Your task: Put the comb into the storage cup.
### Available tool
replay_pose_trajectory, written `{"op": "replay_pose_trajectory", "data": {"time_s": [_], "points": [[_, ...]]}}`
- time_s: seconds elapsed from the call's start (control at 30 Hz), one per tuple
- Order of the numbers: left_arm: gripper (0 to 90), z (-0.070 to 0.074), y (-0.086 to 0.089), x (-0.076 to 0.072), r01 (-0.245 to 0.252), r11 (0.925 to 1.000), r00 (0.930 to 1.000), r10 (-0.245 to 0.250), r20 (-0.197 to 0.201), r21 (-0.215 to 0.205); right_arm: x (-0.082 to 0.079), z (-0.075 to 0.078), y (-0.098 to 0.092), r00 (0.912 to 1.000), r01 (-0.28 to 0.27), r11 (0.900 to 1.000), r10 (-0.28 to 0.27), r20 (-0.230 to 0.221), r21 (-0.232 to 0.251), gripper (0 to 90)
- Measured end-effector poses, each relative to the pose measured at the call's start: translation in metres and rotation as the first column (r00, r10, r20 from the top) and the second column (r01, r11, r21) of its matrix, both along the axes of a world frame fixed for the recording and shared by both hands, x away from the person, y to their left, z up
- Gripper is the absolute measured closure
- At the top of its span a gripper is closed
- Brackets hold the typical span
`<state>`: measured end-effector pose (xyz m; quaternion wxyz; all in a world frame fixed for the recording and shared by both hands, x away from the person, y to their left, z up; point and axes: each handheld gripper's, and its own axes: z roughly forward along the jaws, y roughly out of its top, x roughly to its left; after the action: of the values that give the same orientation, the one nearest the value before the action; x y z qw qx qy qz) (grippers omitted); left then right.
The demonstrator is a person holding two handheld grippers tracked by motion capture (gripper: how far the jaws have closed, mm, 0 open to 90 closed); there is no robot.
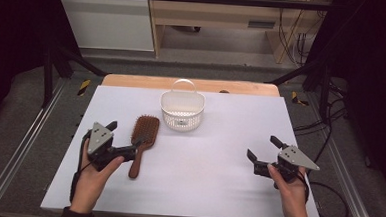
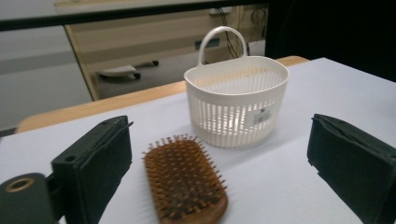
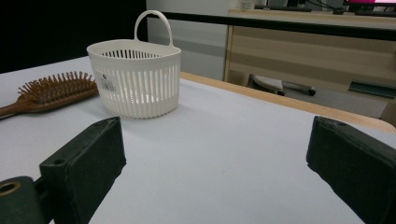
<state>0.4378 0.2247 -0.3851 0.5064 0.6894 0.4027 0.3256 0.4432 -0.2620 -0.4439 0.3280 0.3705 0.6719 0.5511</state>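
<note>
White tabletop point(image 1: 203, 154); wooden hairbrush point(image 1: 142, 141) lying flat, near white basket point(image 1: 182, 110). Left gripper point(image 1: 124, 137) wide open over brush handle, gripping nothing. Best lowered squarely before closing. Right gripper point(image 1: 263, 147) open, empty.

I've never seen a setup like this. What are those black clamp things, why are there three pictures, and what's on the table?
No machine here: a person holds a hand tool in each hand. Each tool is a gripper with two black jaws. The left gripper and the right gripper both stand open and hold nothing.

The high view looks down from above the person's side. The other two pictures come from small cameras riding on each gripper, looking out between its own jaws.

On the white table lie a wooden hairbrush, bristles up, and behind it a white slotted basket with a handle. The left gripper sits right at the brush, its jaws on either side of the brush head; the right one is far from both.
</note>
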Motion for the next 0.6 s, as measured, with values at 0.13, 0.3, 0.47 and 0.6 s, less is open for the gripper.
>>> {"op": "replay_pose_trajectory", "data": {"time_s": [0.13,0.3,0.47,0.6], "points": [[14.9,-0.012,-0.016,0.008,0.022,0.9996,0.9994,-0.023,-0.026,-0.016,-0.001,0.0,0.0,1.0,0.005,1.0,-0.005,-0.001,-0.002,4.7],[32.3,-0.031,-0.021,0.006,0.045,0.9989,0.9963,-0.044,-0.073,0.009,-0.002,0.001,0.0,1.0,0.009,1.0,-0.009,0.002,0.001,4.9],[51.5,-0.046,-0.021,0.008,0.062,0.9977,0.9881,-0.058,-0.143,0.028,-0.002,0.0,0.001,1.0,0.002,1.0,-0.002,-0.001,-0.002,5.1],[67.0,-0.058,-0.017,0.012,0.073,0.9968,0.9737,-0.064,-0.219,0.033,-0.002,0.0,0.0,1.0,0.005,1.0,-0.005,-0.003,0.001,5.2]]}}
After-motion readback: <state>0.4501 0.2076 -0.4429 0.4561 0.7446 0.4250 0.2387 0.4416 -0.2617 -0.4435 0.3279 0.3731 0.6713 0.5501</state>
